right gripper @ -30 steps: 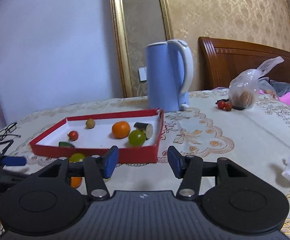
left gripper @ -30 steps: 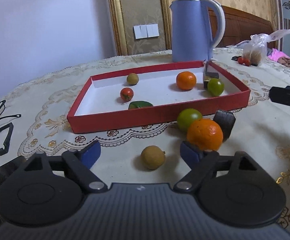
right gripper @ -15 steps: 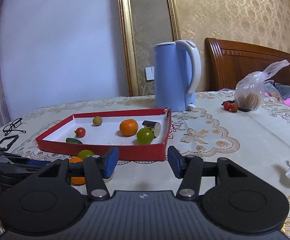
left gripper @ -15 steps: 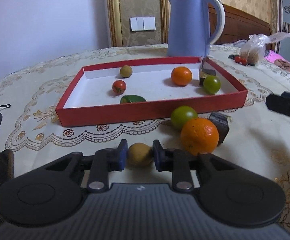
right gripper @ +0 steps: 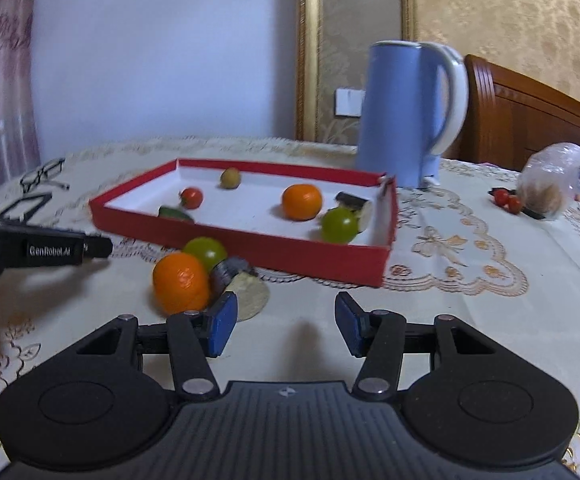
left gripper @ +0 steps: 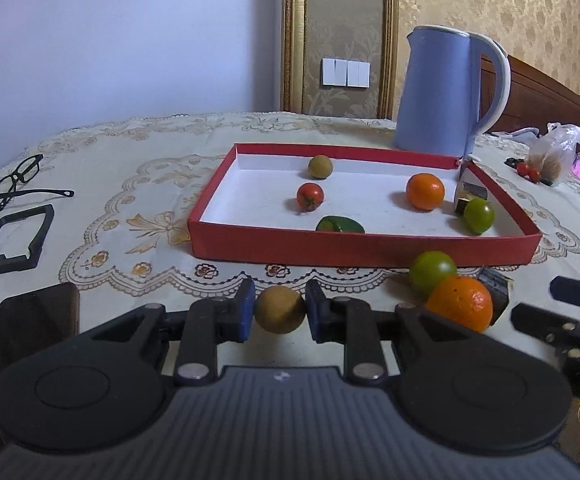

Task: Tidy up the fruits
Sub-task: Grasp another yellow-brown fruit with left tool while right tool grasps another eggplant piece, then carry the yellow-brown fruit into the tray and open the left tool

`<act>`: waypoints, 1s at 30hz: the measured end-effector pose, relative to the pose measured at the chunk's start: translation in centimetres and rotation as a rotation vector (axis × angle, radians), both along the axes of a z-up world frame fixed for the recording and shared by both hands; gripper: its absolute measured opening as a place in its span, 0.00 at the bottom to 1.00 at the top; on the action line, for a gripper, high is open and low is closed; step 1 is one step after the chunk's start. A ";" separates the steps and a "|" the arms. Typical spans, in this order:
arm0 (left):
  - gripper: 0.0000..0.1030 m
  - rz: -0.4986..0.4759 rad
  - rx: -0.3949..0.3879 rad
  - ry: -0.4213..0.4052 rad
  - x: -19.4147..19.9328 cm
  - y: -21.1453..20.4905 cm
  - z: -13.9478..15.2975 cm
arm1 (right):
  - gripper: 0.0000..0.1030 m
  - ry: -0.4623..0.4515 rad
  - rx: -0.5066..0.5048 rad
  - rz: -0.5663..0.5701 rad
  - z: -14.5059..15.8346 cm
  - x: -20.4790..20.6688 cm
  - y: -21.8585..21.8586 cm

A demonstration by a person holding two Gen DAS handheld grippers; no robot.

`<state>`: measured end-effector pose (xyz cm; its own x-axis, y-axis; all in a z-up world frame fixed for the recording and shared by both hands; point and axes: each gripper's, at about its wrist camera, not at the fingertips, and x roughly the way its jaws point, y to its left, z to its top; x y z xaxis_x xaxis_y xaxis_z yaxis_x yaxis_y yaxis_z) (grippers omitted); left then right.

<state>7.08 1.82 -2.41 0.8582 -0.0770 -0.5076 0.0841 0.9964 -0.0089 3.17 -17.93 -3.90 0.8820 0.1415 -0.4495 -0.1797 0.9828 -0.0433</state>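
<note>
My left gripper [left gripper: 279,310] is shut on a small tan round fruit [left gripper: 279,309] and holds it in front of the red tray [left gripper: 362,248]. The tray holds a tan fruit [left gripper: 320,167], a red tomato [left gripper: 310,196], an orange [left gripper: 424,191], a green tomato [left gripper: 478,215], a green piece [left gripper: 340,225] and a dark eggplant piece [left gripper: 470,192]. On the cloth before the tray lie an orange [left gripper: 460,308], a green tomato [left gripper: 432,272] and an eggplant piece [right gripper: 241,286]. My right gripper [right gripper: 283,326] is open and empty, just right of that orange [right gripper: 181,282].
A blue kettle [left gripper: 448,92] stands behind the tray. Glasses [left gripper: 19,178] and a black frame [left gripper: 13,238] lie at the left, a dark phone [left gripper: 33,320] near the front left. A plastic bag [right gripper: 550,180] and small red tomatoes [right gripper: 508,200] sit at the right.
My left gripper closed on the tan fruit and lifted it, swinging left. My right gripper moved in toward the loose orange and eggplant piece, still open.
</note>
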 end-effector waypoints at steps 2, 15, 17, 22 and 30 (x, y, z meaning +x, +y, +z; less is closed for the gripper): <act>0.24 -0.004 -0.005 -0.002 -0.1 0.1 0.1 | 0.52 0.021 -0.012 0.021 -0.1 0.3 0.3; 0.24 -0.018 -0.006 0.001 -0.3 -0.2 0.1 | 0.51 0.089 -0.123 0.144 -0.1 3.5 2.9; 0.24 -0.018 -0.003 0.002 -0.4 -0.2 0.1 | 0.41 0.093 -0.106 0.149 0.0 3.7 2.8; 0.24 -0.014 -0.003 0.005 -0.4 0.0 0.0 | 0.35 0.086 -0.102 0.134 -0.1 3.3 2.6; 0.24 -0.017 -0.006 0.018 -0.4 -0.2 -0.3 | 0.35 0.055 -0.065 0.111 0.2 1.5 1.6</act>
